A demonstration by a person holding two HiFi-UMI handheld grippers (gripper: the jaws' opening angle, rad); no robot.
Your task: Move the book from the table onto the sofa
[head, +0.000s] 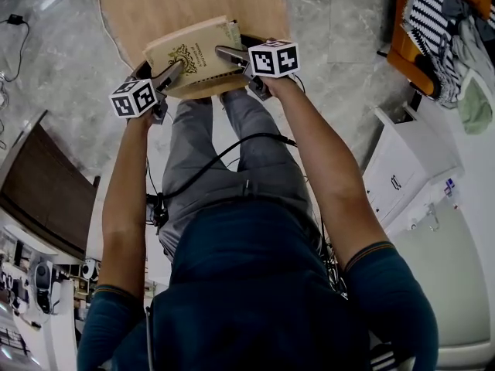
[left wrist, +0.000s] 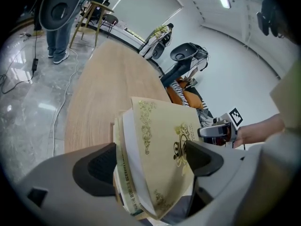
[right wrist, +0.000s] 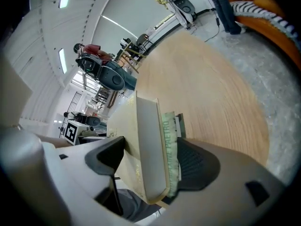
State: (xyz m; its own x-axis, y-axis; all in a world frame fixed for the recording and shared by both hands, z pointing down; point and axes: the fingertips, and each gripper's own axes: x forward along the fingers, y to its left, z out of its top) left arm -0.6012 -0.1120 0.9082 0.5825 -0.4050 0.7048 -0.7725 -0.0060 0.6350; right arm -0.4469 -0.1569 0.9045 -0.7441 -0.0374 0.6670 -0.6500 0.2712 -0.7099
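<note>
- floor (head: 340, 22): grey marbled stone all round, with a thin cable (head: 104, 22) trailing across it on the left
- table (head: 193, 2): light wood with a rounded end; that end points at the person holding the grippers
- sofa (head: 401, 49): orange, up in the head view's right corner, well apart from the table; there's a black-and-white striped cloth (head: 429, 14) piled on it
- cabinet (head: 406, 168): white, on the right, nearer the person than the sofa
- book (head: 197, 52): sits at the table's near end, its near edge hanging out past the rim toward the person; honestly can't tell if the far end rests on the wood; cream cover with a gold crest and gold scrollwork, white page block, and a green strip along the bottom edge
- left gripper (left wrist: 150, 161): clamped on the book's left side; one dark pad on the gold-crest cover, the other under the green strip
- right gripper (right wrist: 150, 159): same deal on the right side, jaws closed onto the book with the page block squeezed between the pads
- writing: the green strip reads "THE WORLD'S BESTSELL…" in the left gripper view, and the rest runs out of sight; the right gripper view shows more green lettering but it's too smeared to read; the cover's small gold print is too tiny as well
</note>
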